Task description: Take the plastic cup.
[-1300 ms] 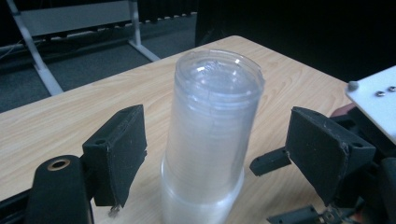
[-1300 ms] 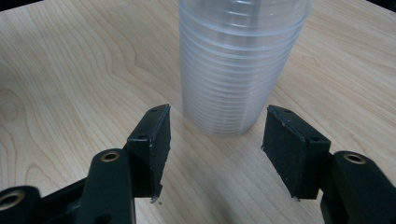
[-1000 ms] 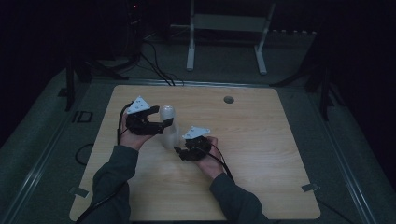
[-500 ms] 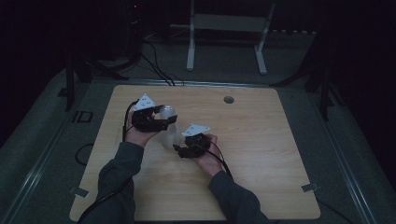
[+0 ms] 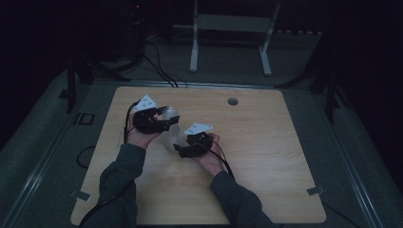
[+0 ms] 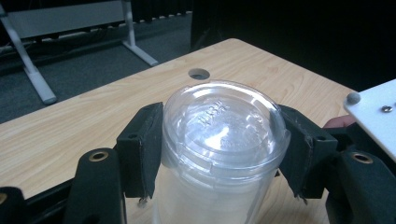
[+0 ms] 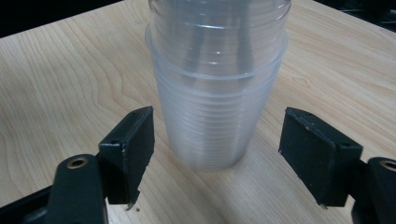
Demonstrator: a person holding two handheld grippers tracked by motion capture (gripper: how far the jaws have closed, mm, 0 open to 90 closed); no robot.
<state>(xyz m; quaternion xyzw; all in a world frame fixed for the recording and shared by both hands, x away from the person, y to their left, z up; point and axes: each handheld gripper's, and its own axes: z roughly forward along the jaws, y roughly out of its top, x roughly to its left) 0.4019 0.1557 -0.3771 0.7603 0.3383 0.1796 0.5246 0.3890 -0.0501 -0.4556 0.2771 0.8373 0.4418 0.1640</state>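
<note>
You have a stack of clear plastic cups [image 7: 217, 88] standing upright on the wooden surface [image 5: 266, 142], its ribbed sides narrowing toward the base. A clear domed lid [image 6: 224, 123] caps the top cup. The stack stands left of the surface's middle.

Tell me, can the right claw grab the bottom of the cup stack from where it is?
Probably yes. The right claw is open, its jaws either side of the stack of clear cups with nothing between. The left claw grips higher up.

Both grippers, left gripper [image 5: 167, 121] and right gripper [image 5: 183, 147], are black with pale triangular plates, trailing cables; sleeves look grey-green.
</note>
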